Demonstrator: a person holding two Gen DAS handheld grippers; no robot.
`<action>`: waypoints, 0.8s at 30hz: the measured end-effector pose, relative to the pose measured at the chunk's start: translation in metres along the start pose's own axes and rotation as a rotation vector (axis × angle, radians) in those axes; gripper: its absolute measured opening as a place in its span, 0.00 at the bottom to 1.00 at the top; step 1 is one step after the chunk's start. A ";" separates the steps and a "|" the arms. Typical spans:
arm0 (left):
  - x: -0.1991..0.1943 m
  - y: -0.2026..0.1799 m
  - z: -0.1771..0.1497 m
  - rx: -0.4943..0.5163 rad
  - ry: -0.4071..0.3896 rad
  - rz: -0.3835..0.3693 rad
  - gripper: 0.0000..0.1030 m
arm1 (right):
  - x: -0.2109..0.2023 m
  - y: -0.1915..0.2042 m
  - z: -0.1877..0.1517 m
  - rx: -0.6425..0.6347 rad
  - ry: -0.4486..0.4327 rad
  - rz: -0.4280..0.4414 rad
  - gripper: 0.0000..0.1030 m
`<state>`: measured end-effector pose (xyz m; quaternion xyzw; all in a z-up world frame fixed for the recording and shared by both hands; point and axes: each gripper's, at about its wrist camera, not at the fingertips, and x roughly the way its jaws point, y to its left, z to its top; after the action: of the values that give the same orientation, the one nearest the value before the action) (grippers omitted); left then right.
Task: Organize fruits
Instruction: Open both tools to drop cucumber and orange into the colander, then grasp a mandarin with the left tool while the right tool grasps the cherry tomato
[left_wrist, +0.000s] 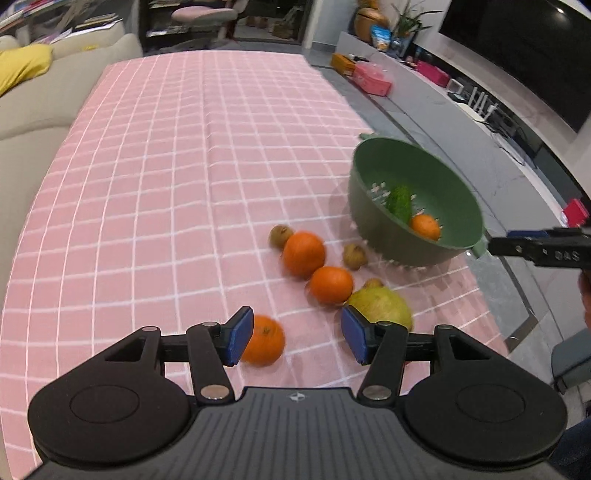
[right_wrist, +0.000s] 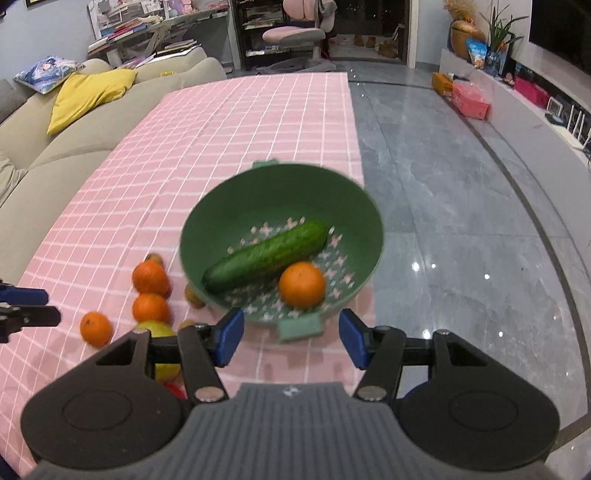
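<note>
A green colander bowl (right_wrist: 229, 206) stands near the table's right edge and holds a cucumber (right_wrist: 266, 254) and an orange (right_wrist: 302, 285); it also shows in the left wrist view (left_wrist: 373, 206). On the pink checked cloth beside it lie three oranges (left_wrist: 303, 254) (left_wrist: 331, 285) (left_wrist: 264, 340), two brown kiwis (left_wrist: 280, 235) (left_wrist: 354, 255) and a yellow-green pomegranate (left_wrist: 384, 306). My left gripper (left_wrist: 297, 338) is open, just above the nearest orange and the pomegranate. My right gripper (right_wrist: 291, 336) is open and empty, in front of the bowl's near handle (right_wrist: 300, 328).
A beige sofa (right_wrist: 55, 147) with a yellow cushion (right_wrist: 85, 96) runs along the table's left side. Grey tiled floor (right_wrist: 461, 221) lies right of the table. A TV bench (left_wrist: 424, 88) with boxes stands beyond. The cloth's far half (left_wrist: 184, 129) is bare.
</note>
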<state>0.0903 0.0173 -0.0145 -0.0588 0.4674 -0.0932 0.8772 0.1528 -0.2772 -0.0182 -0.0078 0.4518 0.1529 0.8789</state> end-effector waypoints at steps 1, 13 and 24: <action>0.001 0.000 0.000 -0.001 0.002 0.010 0.63 | 0.001 0.003 -0.003 0.003 0.006 0.009 0.54; 0.017 0.006 -0.007 0.044 0.041 0.047 0.63 | 0.040 0.066 -0.040 -0.145 0.139 0.113 0.52; 0.035 0.007 -0.015 0.084 0.088 0.076 0.63 | 0.059 0.096 -0.060 -0.284 0.194 0.164 0.42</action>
<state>0.0970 0.0162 -0.0523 -0.0001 0.5031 -0.0817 0.8604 0.1107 -0.1796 -0.0890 -0.1099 0.5073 0.2848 0.8059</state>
